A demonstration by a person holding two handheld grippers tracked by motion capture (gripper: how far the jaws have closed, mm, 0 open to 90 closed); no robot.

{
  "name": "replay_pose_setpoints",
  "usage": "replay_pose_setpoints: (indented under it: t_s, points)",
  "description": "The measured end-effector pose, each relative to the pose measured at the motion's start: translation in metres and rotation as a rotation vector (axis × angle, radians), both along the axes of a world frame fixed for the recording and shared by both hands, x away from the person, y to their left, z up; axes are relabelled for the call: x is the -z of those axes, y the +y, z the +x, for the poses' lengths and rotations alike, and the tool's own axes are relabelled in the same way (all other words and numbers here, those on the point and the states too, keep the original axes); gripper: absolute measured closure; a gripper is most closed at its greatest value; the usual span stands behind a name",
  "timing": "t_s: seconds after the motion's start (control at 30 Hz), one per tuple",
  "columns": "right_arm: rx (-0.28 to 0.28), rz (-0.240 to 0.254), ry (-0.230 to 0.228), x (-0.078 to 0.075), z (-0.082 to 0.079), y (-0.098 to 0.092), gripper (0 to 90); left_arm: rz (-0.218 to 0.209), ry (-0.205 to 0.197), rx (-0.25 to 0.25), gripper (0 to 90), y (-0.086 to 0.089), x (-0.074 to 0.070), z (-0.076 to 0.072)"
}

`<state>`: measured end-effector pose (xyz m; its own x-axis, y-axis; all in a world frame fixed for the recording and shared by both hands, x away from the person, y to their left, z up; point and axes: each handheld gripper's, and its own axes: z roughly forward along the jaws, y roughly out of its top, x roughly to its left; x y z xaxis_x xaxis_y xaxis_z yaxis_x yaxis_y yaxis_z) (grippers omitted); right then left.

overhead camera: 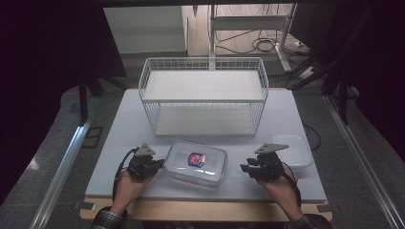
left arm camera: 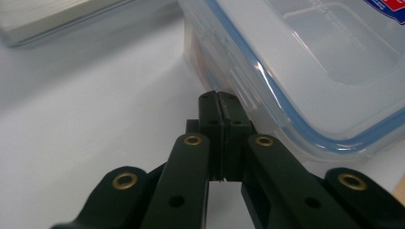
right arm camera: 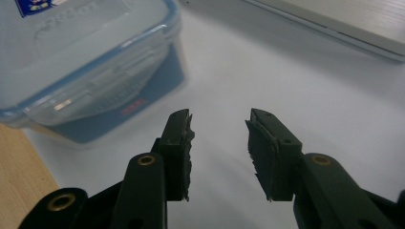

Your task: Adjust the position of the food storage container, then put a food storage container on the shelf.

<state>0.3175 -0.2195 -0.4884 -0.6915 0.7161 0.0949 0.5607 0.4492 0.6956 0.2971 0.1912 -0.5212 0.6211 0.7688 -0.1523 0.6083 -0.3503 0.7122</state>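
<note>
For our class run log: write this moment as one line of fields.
left hand-held gripper: shut, tips at clear rectangular plastic lidded container side latch | right hand-held gripper: open, nothing between jaws, beside container

You are looking down from above your side at the whole table [overhead camera: 286, 114]. Each gripper view is peering close along its jaws, both sharing the lidded container [overhead camera: 196, 163] [left arm camera: 305, 71] [right arm camera: 90, 71].
</note>
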Motion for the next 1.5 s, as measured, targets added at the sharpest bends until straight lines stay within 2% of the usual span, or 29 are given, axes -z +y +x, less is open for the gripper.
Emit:
replay_pose_setpoints:
  t_s: [0.03, 0.33, 0.37, 0.63, 0.77, 0.83, 0.93, 1.0, 1.03, 1.07, 1.13, 1.17, 1.2, 1.3, 1.37, 1.47, 1.5]
  points:
    - [-0.008, 0.002, 0.012, 0.000, -0.001, 0.001, 59.8, -0.001, 0.003, 0.007, 90.0, -0.003, 0.000, -0.001]
    - [-0.035, 0.010, 0.027, 0.003, -0.002, 0.007, 60.4, -0.013, 0.024, 0.066, 90.0, -0.022, -0.002, -0.009]
    - [-0.031, -0.002, 0.020, 0.003, -0.003, 0.007, 61.4, -0.013, 0.024, 0.064, 90.0, -0.023, -0.002, -0.010]
    - [-0.003, 0.004, 0.019, 0.002, 0.000, 0.000, 61.8, -0.041, 0.049, 0.080, 90.0, -0.030, -0.003, -0.018]
    - [0.004, 0.003, 0.017, 0.002, 0.001, -0.002, 61.9, -0.040, 0.048, 0.087, 88.9, -0.031, -0.004, -0.020]
    - [0.001, 0.009, 0.018, 0.002, 0.002, -0.003, 61.6, -0.029, 0.050, 0.087, 84.3, -0.029, -0.004, -0.021]
    - [-0.004, 0.008, 0.002, -0.001, 0.001, -0.005, 59.9, 0.017, 0.019, 0.057, 68.7, -0.026, -0.004, -0.022]
    - [-0.007, 0.015, -0.004, -0.001, 0.002, -0.007, 58.0, 0.026, 0.000, 0.035, 58.4, -0.022, -0.005, -0.022]
    - [-0.006, 0.022, -0.004, -0.001, 0.002, -0.008, 54.6, 0.024, -0.007, 0.025, 48.7, -0.021, -0.005, -0.022]
    - [-0.006, 0.022, -0.004, -0.001, 0.002, -0.008, 54.6, 0.029, -0.014, 0.012, 48.7, -0.019, -0.005, -0.022]
    - [-0.001, 0.027, -0.010, -0.001, 0.003, -0.010, 48.7, 0.044, -0.035, -0.003, 39.4, -0.016, -0.006, -0.022]
    - [0.006, 0.033, -0.014, -0.001, 0.003, -0.010, 42.6, 0.050, -0.046, -0.015, 31.1, -0.014, -0.006, -0.022]
    - [0.006, 0.033, -0.014, -0.001, 0.003, -0.010, 42.6, 0.050, -0.046, -0.015, 28.1, -0.014, -0.006, -0.022]
    - [0.014, 0.047, -0.012, 0.000, 0.004, -0.012, 35.0, 0.038, -0.051, -0.013, 23.1, -0.010, -0.007, -0.021]
    - [0.025, 0.063, -0.017, 0.000, 0.005, -0.014, 29.5, 0.054, -0.062, -0.014, 13.1, -0.009, -0.006, -0.021]
    - [0.032, 0.077, -0.023, -0.002, 0.005, -0.015, 25.6, 0.054, -0.069, -0.020, 9.2, -0.009, -0.006, -0.021]
    - [0.040, 0.087, -0.038, -0.003, 0.005, -0.016, 21.9, 0.053, -0.078, -0.025, 6.8, -0.008, -0.006, -0.020]
